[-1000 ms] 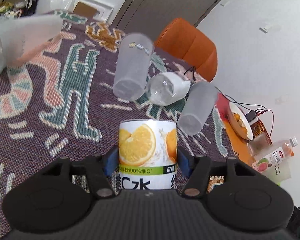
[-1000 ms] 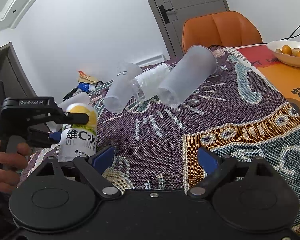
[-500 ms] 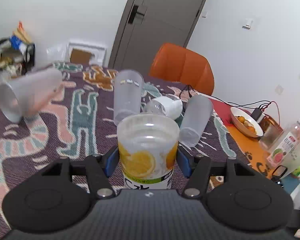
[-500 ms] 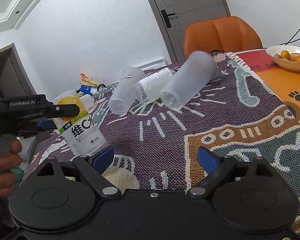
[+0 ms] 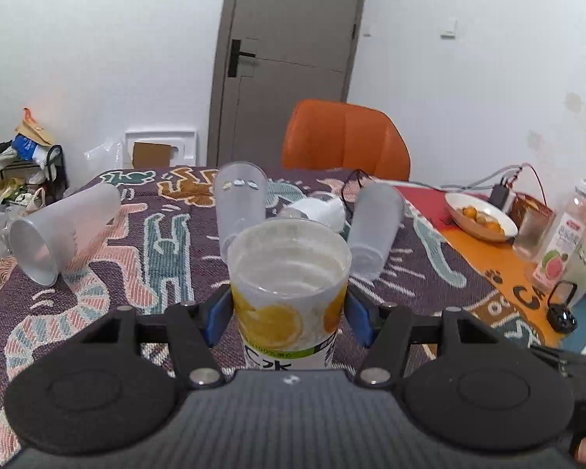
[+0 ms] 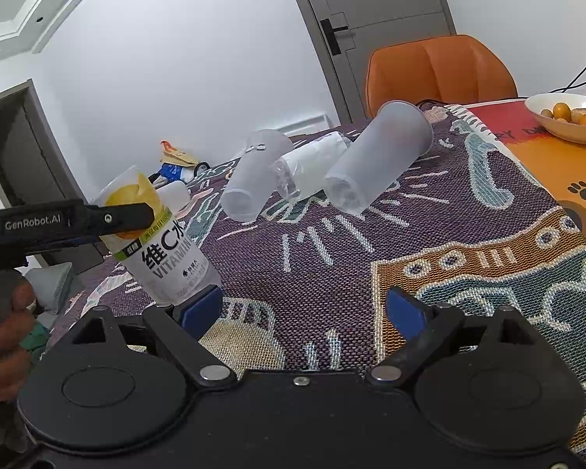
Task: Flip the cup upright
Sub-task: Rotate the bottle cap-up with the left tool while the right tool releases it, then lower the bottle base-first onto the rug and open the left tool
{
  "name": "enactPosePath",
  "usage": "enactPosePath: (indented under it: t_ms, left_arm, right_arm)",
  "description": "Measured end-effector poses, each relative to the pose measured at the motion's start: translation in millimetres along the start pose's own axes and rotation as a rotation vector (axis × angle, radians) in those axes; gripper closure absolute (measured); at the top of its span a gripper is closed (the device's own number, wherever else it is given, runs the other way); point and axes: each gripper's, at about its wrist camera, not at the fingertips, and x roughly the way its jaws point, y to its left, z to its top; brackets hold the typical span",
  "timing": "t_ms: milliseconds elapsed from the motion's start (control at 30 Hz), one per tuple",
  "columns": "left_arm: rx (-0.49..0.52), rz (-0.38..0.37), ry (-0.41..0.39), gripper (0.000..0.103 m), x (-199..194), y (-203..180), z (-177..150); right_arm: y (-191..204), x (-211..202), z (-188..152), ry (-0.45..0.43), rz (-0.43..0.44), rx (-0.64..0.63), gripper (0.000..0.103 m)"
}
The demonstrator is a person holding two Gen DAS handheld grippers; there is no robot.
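Note:
My left gripper [image 5: 289, 314] is shut on the orange-printed plastic cup [image 5: 289, 293]. The cup's open mouth faces up and toward the camera. In the right wrist view the same cup [image 6: 156, 238] is held tilted, mouth up and to the left, its base close above the cloth. The left gripper's finger [image 6: 109, 219] crosses it. My right gripper [image 6: 302, 308] is open and empty, low over the patterned cloth [image 6: 332, 265], just right of the cup.
Several frosted cups lie on their sides on the cloth: one at left [image 5: 62, 234], two in the middle [image 5: 238, 203] [image 5: 375, 226], with a white cup [image 5: 316, 213] between them. A fruit bowl [image 5: 480, 217], bottle [image 5: 564, 242] and orange chair [image 5: 347, 136] stand beyond.
My left gripper has turned the orange-printed cup from mouth-down to mouth-up, tilted. The right gripper has stayed still and open.

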Motion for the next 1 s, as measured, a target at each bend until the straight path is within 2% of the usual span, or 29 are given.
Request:
enactPosePath:
  t_ms: [167,267,300,333,767,1000]
  left_arm:
    - [-0.003,-0.017,0.054,0.039,5.0,-0.1,-6.0]
    - [0.004,-0.007,0.033,0.027,-0.5,-0.3,-6.8]
    - [-0.001,-0.008,0.023,0.020,-3.6,0.4,-6.5]
    - [-0.005,-0.013,0.011,0.016,-6.6,1.2,-5.9]
    - [-0.031,-0.003,-0.069,0.006,-39.2,18.7,-12.2]
    - [-0.048,0.009,-0.047,0.004,-49.5,34.1,-19.2]
  right_arm:
    - [2.7,0.2,-0.5,0.003,0.002,-0.007,0.011]
    - [4.0,-0.4,-0.5,0.004,-0.001,-0.010,0.010]
    - [4.7,-0.8,-0.4,0.004,-0.001,-0.012,0.010]
    - [5.4,-1.5,-0.3,0.004,-0.001,-0.014,0.010]
    - [28.8,-13.3,-0.2,-0.004,0.007,-0.070,0.002]
    - [39.7,-21.0,0.0,-0.003,0.003,-0.084,0.000]
